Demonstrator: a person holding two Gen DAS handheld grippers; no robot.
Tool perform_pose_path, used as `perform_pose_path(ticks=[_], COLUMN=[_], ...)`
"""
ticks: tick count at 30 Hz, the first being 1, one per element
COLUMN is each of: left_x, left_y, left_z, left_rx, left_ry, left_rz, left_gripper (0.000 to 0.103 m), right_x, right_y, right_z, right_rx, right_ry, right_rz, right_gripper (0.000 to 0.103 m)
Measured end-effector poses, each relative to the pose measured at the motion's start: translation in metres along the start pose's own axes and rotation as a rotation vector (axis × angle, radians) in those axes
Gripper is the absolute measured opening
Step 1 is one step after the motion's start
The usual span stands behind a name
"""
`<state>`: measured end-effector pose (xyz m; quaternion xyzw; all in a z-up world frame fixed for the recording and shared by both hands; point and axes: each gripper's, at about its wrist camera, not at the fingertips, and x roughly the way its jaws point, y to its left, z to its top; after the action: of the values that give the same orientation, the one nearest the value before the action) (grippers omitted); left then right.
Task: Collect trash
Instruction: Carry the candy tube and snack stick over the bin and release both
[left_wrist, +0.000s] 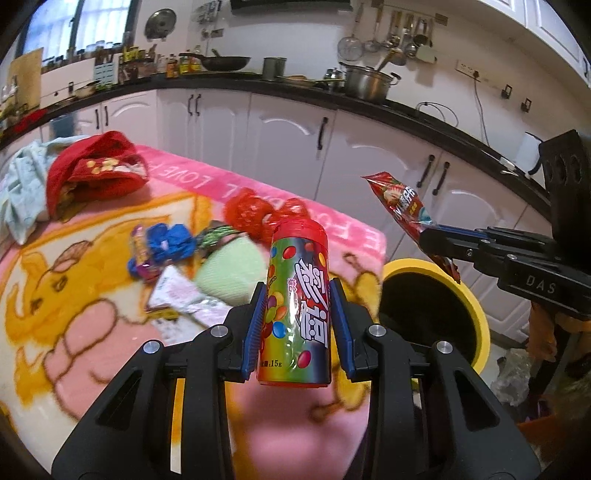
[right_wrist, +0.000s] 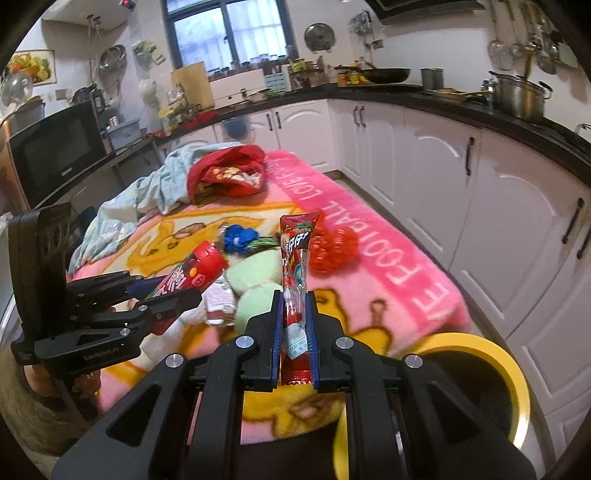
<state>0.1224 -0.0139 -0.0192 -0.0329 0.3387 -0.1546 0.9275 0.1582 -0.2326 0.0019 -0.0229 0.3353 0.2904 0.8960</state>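
Left gripper clamps a candy tube; right gripper pinches a red wrapper, jaws nearly closed. Released short of the yellow bin, either could fall outside the rim.

bin right of blanket (litter atop)

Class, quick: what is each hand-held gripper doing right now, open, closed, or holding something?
Left hand-held gripper: closed on the red-capped, rainbow-printed cylindrical candy tube.
Right hand-held gripper: closed on the long red foil snack packet.
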Motion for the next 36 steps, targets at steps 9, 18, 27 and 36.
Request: perform_pose_path(ticks=[9, 18, 27, 36], left_x=[0.018, 0.042, 0.073, 0.102], left_y=[-0.037, -0.072, -0.116, -0.145], left_z=[0.005, 0.005, -0.002, -0.017], left_rx=[0.047, 0.08, 0.12, 0.158], left_ry=[0.007, 0.03, 0.067, 0.123], left_rz=[-0.06, -0.126, -0.199, -0.232], left_gripper=[0.026, 0.026, 0.026, 0.027], right_x=[-0.023, -0.042, -0.048, -0.045], right_y=[-0.041, -0.081, -0.119, -0.146], right_z=[-0.019, -0.043, -0.071, -0.09], right_rx=[0.071, 0.163, 0.244, 0.298], right_ry=[-0.015, -0.013, 0.017, 0.051], right_rz=[-0.075, -0.149, -0.251, -0.281], right_gripper=[0.011, 0.012, 0.012, 0.012])
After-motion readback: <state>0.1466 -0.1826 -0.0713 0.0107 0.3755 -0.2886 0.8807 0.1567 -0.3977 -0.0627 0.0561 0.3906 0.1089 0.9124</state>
